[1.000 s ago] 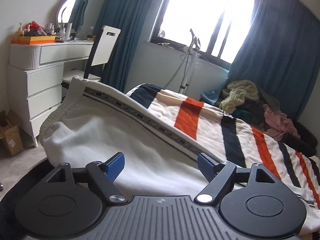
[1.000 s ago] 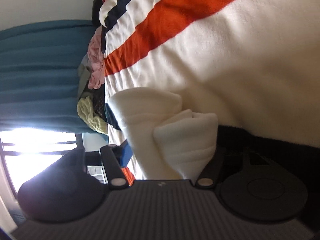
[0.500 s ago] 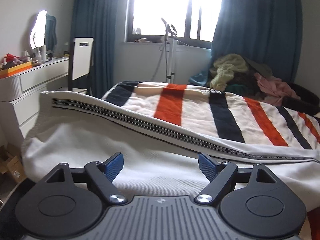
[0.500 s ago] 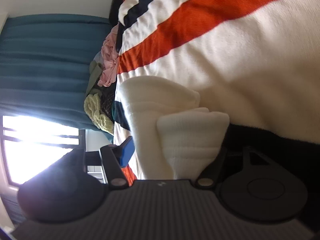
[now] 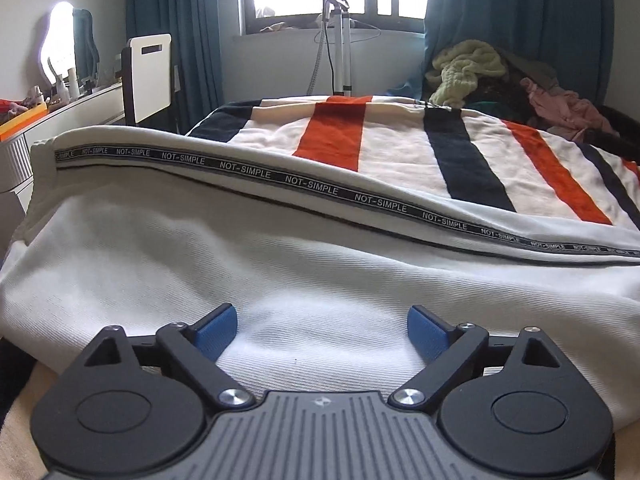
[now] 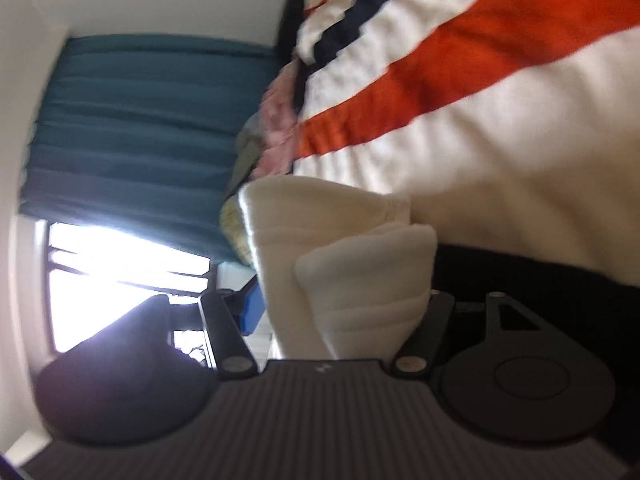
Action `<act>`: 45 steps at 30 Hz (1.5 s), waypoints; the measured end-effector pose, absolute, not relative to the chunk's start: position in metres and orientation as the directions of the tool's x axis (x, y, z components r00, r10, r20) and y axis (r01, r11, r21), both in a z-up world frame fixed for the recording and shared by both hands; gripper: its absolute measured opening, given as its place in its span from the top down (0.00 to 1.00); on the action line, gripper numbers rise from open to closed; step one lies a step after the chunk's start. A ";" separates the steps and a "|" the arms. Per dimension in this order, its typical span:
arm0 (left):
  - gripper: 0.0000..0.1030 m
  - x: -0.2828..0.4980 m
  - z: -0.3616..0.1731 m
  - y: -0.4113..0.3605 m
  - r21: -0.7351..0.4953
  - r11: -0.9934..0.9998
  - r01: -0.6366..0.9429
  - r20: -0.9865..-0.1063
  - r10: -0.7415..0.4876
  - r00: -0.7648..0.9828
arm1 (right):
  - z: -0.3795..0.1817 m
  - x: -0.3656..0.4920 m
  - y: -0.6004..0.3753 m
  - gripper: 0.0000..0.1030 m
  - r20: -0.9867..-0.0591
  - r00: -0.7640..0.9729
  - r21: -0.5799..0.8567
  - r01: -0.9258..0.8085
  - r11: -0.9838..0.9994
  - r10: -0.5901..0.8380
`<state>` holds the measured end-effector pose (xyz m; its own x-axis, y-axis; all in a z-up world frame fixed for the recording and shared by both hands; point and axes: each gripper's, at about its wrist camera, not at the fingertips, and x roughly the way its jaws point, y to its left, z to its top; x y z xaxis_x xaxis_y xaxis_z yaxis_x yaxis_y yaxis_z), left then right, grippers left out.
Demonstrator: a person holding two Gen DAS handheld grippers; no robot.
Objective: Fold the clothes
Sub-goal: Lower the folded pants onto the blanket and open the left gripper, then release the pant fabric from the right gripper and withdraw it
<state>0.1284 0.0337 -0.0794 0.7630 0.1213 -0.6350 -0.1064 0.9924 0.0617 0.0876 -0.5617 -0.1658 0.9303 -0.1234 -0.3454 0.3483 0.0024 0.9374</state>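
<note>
Pinching a cream cuff between right gripper jaws, left gripper jaws wide over white trousers; thick bunch could slip mid-fold.

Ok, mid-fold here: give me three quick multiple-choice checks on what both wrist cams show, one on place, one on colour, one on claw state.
1. Where does the heap of unfolded clothes lie?
A. On the dresser
B. At the far right of the bed, by the curtain
C. On the chair

2. What colours are the blanket's stripes?
A. Green and yellow
B. Pink and grey
C. Orange-red and dark navy

3. How do the claws stand?
A. Left open, right shut on cloth
B. Both open
C. Left shut on cloth, right open

Answers:
1 B: the heap of unfolded clothes sits at the bed's far right before the curtain.
2 C: the blanket is cream with orange-red and navy bands.
3 A: the left claw has its blue pads spread over the white garment; the right claw pinches a bunched fold of white cloth.
</note>
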 end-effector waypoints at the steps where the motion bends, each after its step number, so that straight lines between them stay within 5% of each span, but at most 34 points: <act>1: 0.09 0.128 -0.080 0.033 0.070 0.992 -0.106 -0.636 0.126 0.762 | -0.166 0.088 -0.562 0.36 -0.342 0.931 0.939 0.345 0.003 -0.128; 5: 0.09 0.126 -0.080 0.029 0.106 0.989 -0.105 -0.631 0.149 0.761 | -0.168 0.089 -0.566 0.40 -0.379 0.913 0.923 0.386 0.015 -0.154; 12: 0.09 0.123 -0.079 0.027 0.112 0.987 -0.112 -0.629 0.158 0.761 | -0.176 0.094 -0.573 0.78 -0.500 0.852 0.857 0.512 0.051 -0.155; 22: 0.08 0.116 -0.067 0.043 0.084 0.978 -0.190 -0.622 0.200 0.757 | -0.109 0.109 -0.541 0.82 -0.422 0.877 0.773 0.481 0.413 -0.231; 28: 0.08 0.100 -0.048 0.057 0.024 0.965 -0.260 -0.576 0.226 0.786 | -0.033 0.112 -0.436 0.82 -0.198 0.942 0.417 0.330 0.847 -0.270; 34: 0.08 0.074 -0.019 0.079 -0.041 0.932 -0.360 -0.481 0.297 0.825 | -0.031 0.099 -0.287 0.83 -0.060 0.998 -0.027 -0.023 0.999 0.022; 36: 0.08 0.070 -0.013 0.085 -0.072 0.921 -0.382 -0.468 0.307 0.829 | -0.049 0.098 -0.244 0.83 -0.099 0.986 -0.161 -0.148 0.976 0.133; 41: 0.08 0.068 -0.008 0.093 -0.118 0.912 -0.393 -0.476 0.295 0.828 | -0.126 0.107 -0.170 0.83 -0.361 0.896 -0.351 -0.387 0.853 0.258; 45: 0.08 0.069 -0.006 0.095 -0.133 0.914 -0.383 -0.465 0.284 0.839 | -0.144 0.105 -0.160 0.83 -0.381 0.892 -0.388 -0.393 0.834 0.244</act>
